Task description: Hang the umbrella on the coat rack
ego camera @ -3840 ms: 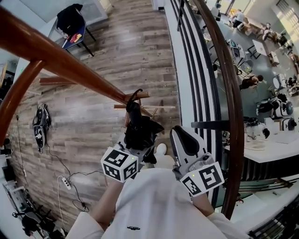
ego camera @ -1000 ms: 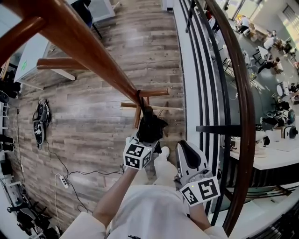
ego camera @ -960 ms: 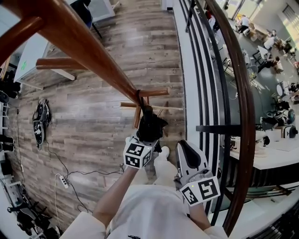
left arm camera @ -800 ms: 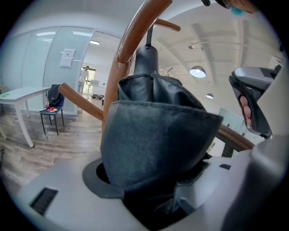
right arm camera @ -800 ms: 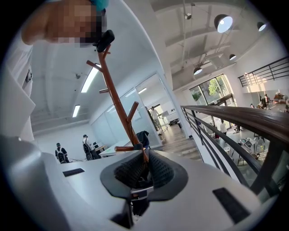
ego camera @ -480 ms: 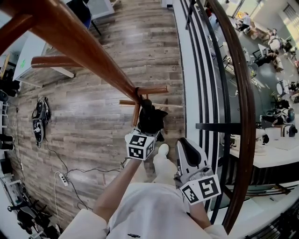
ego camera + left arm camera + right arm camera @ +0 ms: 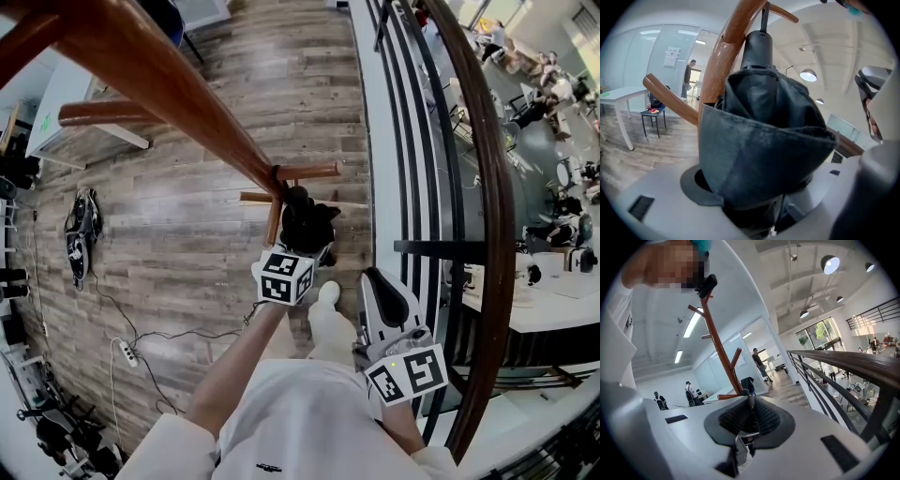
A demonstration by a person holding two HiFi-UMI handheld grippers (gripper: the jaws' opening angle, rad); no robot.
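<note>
We're standing on a wood-plank floor (image 7: 187,234) w/ a dark curved railing (image 7: 489,187) at 3 o'clock. Past it, at 1–2 o'clock, a lower hall (image 7: 548,150) w/ people (image 7: 536,103) is showing. White table (image 7: 70,89) at 10, power strip (image 7: 125,352) at 8. The rack (image 7: 178,89) pole is running from 10 o'clock to centre.

We're reaching the left arm out toward 12. The left gripper (image 7: 300,251) is tilting down, its jaws standing wide round the black umbrella (image 7: 305,221), having just been opening. The umbrella is hanging against the pole, at 6 o'clock of a peg (image 7: 311,172), strap (image 7: 765,16) running up to it. Right arm is tucking in by the body. The right gripper (image 7: 378,284) is pointing to 12, jaws together, nothing btwn them.

A notice (image 7: 671,56) at 10 o'clock in the left gripper view is too small to read.
</note>
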